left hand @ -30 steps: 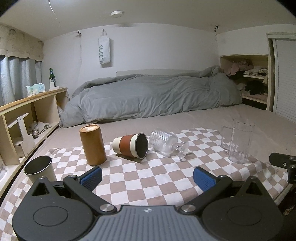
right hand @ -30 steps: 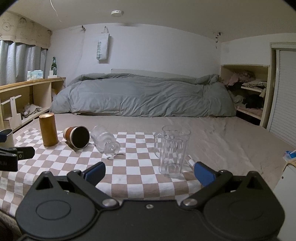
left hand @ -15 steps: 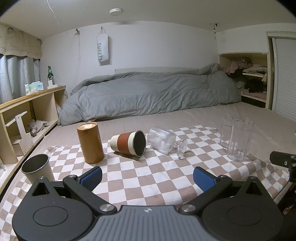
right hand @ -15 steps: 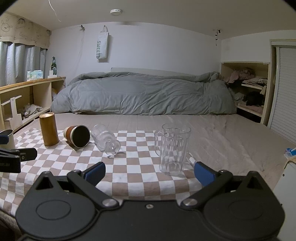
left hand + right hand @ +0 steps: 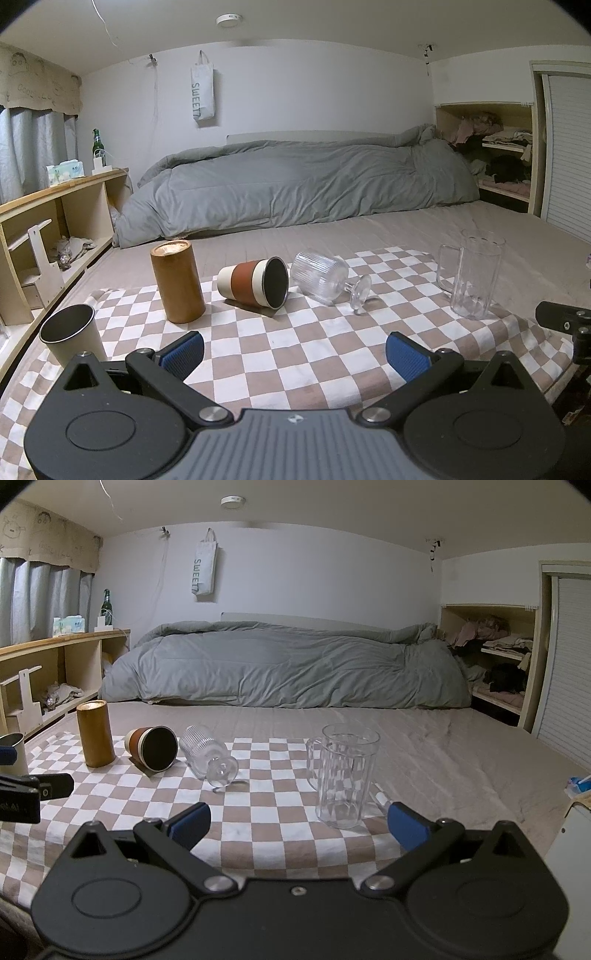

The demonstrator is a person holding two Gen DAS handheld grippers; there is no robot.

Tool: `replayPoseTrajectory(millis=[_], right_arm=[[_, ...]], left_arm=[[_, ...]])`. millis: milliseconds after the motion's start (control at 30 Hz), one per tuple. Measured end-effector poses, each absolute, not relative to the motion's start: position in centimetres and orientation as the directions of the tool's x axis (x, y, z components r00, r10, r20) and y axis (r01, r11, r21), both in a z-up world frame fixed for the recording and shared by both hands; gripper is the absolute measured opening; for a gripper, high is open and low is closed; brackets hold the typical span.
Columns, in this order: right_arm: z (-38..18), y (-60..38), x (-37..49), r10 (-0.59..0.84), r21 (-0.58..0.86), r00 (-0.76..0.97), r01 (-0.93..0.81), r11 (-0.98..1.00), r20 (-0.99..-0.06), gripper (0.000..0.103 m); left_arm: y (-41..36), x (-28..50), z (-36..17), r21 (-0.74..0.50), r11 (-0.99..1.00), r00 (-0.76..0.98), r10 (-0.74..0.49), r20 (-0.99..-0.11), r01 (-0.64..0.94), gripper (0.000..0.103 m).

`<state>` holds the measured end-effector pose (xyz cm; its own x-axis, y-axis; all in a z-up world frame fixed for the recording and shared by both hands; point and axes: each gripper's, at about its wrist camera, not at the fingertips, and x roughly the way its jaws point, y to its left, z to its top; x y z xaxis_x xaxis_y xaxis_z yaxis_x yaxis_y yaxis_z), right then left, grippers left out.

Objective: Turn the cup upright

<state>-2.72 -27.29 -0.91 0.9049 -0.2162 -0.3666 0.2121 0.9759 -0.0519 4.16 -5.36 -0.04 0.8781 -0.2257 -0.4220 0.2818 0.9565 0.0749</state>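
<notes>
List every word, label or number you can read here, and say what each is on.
"SWEET" reads vertically on the white bag hanging on the wall.
Tissue pack on the shelf: print too small to read.
Green bottle: label too small to read.
Curtain valance: doodles and scribbles, not legible.
Left gripper's side in the right wrist view: faint lettering, unreadable.
The cups and glasses bear no text.

I see a wooden cylinder [image 5: 177, 281] standing far left on the checkered cloth [image 5: 295, 354], a clear pitcher [image 5: 476, 274] upright right.
</notes>
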Motion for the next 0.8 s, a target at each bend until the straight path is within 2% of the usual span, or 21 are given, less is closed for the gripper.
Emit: replayPoseTrajectory(millis=[800], right_arm=[[-1.22,-27.71,-2.59,-0.228,-0.061,0.9,0.221,0.973,-0.372,0.103]], left_arm=[[-5.34,4.11,-0.16,0.064,0.958,0.874,-0.224,-0.432,0.278,0.103]])
